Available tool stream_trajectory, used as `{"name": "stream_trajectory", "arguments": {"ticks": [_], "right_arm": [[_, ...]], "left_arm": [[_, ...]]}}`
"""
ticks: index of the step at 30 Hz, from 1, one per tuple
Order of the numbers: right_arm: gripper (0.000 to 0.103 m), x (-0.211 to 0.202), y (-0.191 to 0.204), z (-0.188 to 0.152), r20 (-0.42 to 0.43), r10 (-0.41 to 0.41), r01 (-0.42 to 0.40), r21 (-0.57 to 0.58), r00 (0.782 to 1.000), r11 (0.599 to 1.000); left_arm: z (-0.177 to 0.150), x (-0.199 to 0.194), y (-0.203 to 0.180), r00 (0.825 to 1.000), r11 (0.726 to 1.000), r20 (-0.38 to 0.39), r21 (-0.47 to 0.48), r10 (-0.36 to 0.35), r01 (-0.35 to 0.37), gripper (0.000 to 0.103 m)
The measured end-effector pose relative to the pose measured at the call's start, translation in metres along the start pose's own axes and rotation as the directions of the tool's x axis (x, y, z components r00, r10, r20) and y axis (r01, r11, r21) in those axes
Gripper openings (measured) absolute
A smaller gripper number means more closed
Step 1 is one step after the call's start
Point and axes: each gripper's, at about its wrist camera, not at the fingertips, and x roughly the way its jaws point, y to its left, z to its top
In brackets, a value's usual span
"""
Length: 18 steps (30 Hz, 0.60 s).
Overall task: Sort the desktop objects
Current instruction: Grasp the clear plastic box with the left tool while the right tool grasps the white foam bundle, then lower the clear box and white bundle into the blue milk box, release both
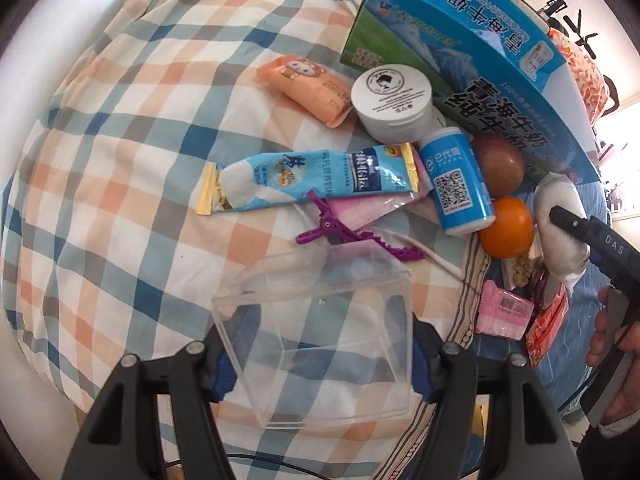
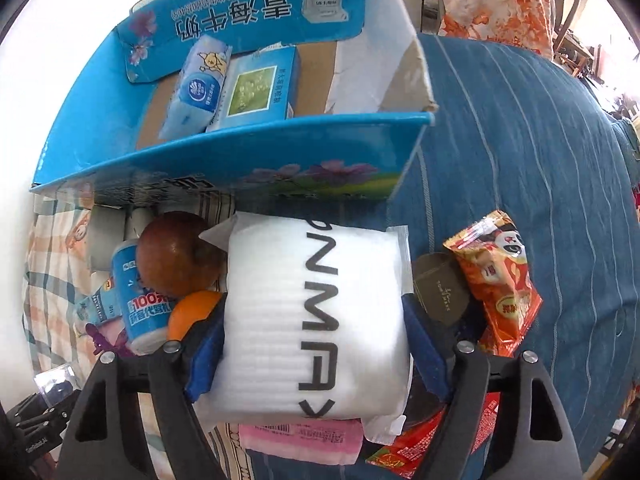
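Clutter for sorting sits on a checked cloth beside an open blue carton. Between the left claw's pads is a clear plastic box, apparently gripped. The right claw straddles a white packet, which fills its wide-set jaws; whether the pads press on it I cannot tell. Just beside that packet lie an apple, an orange and a red snack bag. The smooth box could slip out, and closing on the soft packet may nudge the fruit rolling.
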Motion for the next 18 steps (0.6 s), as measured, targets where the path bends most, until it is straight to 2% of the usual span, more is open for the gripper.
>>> {"name": "stream_trajectory", "arguments": {"ticks": [2, 5, 8, 15, 18], "right_arm": [[0.081, -0.013, -0.004, -0.007, 0.032, 0.014, -0.014, 0.009, 0.999, 1.000], [0.081, -0.033, -0.006, -0.015, 0.062, 0.053, -0.054, 0.022, 0.997, 0.998], [0.081, -0.054, -0.003, -0.018, 0.097, 0.069, -0.069, -0.003, 0.993, 0.998], [0.081, -0.093, 0.007, -0.003, 0.173, 0.096, -0.093, -0.030, 0.980, 0.995], [0.081, -0.111, 0.009, 0.005, 0.212, 0.090, -0.083, -0.039, 0.973, 0.996]], "left_arm": [[-0.004, -0.018, -0.009, 0.999, 1.000, 0.032, 0.025, -0.002, 0.001, 0.068], [0.015, -0.039, -0.023, 0.997, 0.997, 0.081, 0.073, -0.014, 0.008, 0.068], [0.048, -0.040, -0.074, 0.992, 0.993, 0.120, 0.117, -0.035, 0.021, 0.068], [0.083, -0.050, -0.136, 0.979, 0.980, 0.181, 0.192, -0.093, 0.057, 0.068], [0.099, -0.055, -0.152, 0.973, 0.976, 0.204, 0.207, -0.108, 0.065, 0.068]]}}
